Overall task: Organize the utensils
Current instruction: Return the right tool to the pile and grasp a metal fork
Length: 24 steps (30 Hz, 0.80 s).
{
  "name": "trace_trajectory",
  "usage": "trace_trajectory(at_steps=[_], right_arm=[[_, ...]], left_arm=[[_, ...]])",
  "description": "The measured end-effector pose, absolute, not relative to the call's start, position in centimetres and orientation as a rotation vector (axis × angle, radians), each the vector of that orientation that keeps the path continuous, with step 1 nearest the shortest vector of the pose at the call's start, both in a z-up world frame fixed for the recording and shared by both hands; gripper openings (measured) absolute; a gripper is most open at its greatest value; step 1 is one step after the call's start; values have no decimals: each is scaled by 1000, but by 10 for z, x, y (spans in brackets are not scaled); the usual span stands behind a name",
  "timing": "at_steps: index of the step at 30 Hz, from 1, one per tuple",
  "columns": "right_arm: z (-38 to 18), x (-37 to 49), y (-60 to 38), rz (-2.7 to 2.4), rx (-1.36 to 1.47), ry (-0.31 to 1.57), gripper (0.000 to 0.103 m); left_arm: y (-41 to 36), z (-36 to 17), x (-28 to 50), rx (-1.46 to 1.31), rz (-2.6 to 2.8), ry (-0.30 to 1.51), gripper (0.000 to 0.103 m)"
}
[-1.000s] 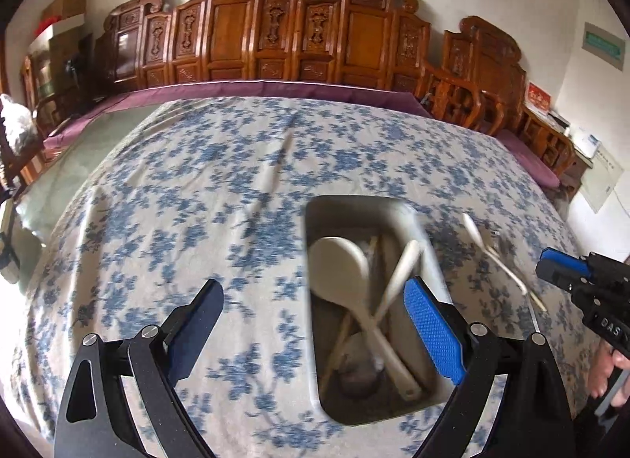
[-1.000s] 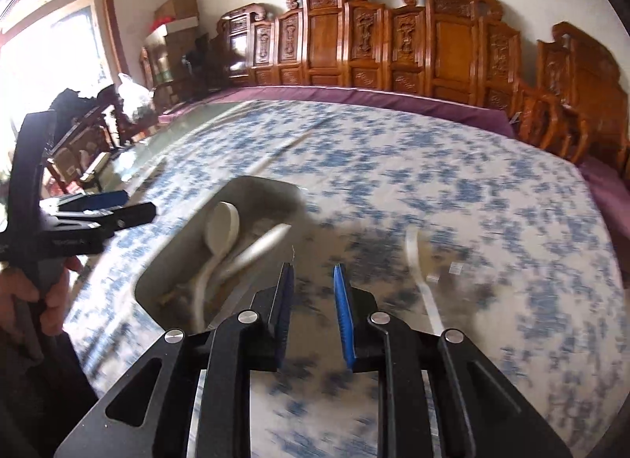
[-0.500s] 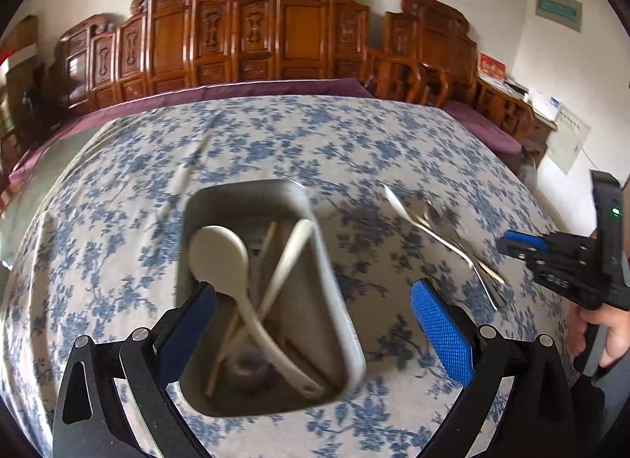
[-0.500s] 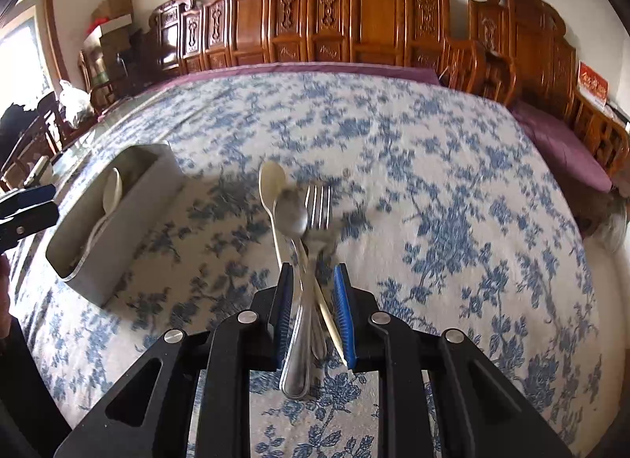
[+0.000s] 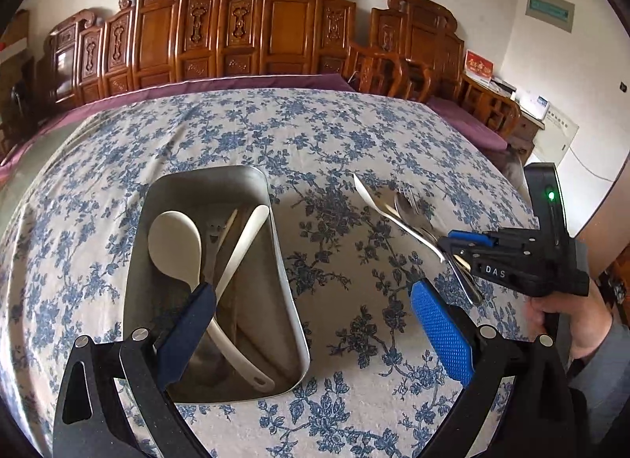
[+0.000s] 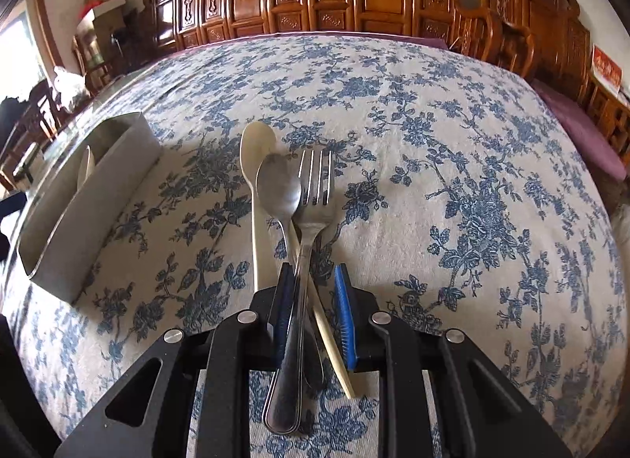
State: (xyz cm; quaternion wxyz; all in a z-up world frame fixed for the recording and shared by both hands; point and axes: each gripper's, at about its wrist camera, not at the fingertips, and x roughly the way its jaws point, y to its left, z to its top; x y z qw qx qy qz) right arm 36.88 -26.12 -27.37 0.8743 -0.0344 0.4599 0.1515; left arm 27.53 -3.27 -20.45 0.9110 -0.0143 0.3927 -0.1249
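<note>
A metal tray (image 5: 289,296) on the flowered tablecloth holds a white rice spoon (image 5: 175,245), a white soup spoon (image 5: 240,249) and other utensils. The tray also shows in the right wrist view (image 6: 90,198). A steel fork (image 6: 313,198), a steel spoon (image 6: 277,192) and a cream spoon (image 6: 256,151) lie together on the cloth right of the tray. My right gripper (image 6: 313,300) straddles their handles, jaws narrowly apart, not clamped. It also shows in the left wrist view (image 5: 456,241). My left gripper (image 5: 315,312) is wide open and empty over the tray's right rim.
Carved wooden chairs (image 5: 275,32) line the far side of the table. A purple cloth edge (image 5: 236,82) runs along the back. Boxes and clutter (image 6: 102,5) stand at the far left.
My right gripper swung right from the tray and moved in over the fork and spoons' handles. My left gripper shifted so the tray now lies under its left finger.
</note>
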Motion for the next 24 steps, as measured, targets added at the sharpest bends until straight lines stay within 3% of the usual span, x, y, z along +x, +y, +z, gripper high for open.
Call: trace_trajectory(at_steps=[24], right_arm=[[-277, 384, -266, 278, -13, 991, 21]], left_arm=[[-63, -215, 268, 36, -329, 847, 95]])
